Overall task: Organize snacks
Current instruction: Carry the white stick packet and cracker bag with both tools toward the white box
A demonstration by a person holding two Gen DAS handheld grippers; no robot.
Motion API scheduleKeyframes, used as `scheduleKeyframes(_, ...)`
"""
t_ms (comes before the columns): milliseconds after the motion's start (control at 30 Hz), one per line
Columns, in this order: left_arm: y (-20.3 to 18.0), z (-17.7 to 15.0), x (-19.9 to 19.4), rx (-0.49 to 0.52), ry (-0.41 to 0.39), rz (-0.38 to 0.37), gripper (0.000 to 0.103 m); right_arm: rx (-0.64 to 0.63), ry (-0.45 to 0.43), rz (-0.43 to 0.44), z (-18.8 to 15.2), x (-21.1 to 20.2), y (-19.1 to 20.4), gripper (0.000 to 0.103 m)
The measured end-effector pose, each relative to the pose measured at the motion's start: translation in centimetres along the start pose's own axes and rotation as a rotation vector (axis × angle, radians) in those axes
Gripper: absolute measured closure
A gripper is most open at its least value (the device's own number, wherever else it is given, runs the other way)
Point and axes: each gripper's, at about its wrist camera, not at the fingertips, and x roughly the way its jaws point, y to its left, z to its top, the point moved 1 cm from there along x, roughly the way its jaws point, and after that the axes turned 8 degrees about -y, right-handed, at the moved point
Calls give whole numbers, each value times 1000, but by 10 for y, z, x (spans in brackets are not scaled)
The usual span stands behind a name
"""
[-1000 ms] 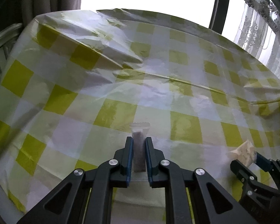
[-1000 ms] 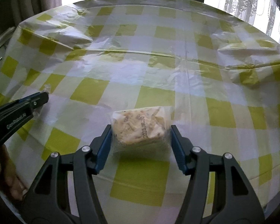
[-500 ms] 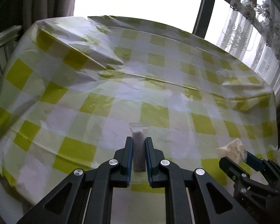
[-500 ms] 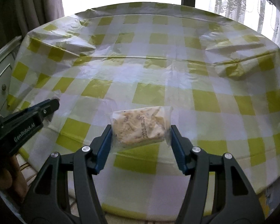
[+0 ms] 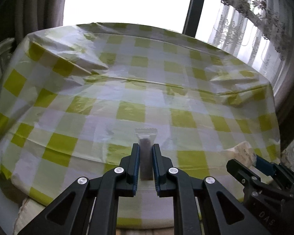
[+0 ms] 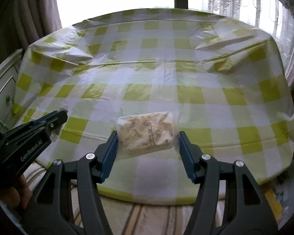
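My left claw point(image 5: 145, 157) stays clenched on a slim clear-wrapped brown snack bar point(image 5: 146, 152); my right claw point(image 6: 146, 144) grips a clear packet of pale crumbly snack point(image 6: 146, 132). Both have pulled back off the green-checked plastic tablecloth point(image 5: 127, 90), lower frame, ready for sorting elsewhere.

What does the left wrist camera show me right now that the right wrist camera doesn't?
Only the left wrist view shows the narrow brown snack stick, clamped in the left gripper.

Only the right wrist view shows the date stamp on the pale snack packet held in the right gripper, the white drawer unit, and the hand under the left gripper.

Both show the yellow checked tablecloth, the window, and each other's gripper at the frame edge.
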Motion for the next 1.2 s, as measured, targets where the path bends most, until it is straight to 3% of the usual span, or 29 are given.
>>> scheduleKeyframes(367, -57, -12, -13, 75, 20, -93, 90, 55, -16, -32, -10, -33, -39, 40)
scheduleKeyframes(1200, -183, -45, -26, 257, 97, -291, 90, 192, -19, -190, -54, -95, -155, 40)
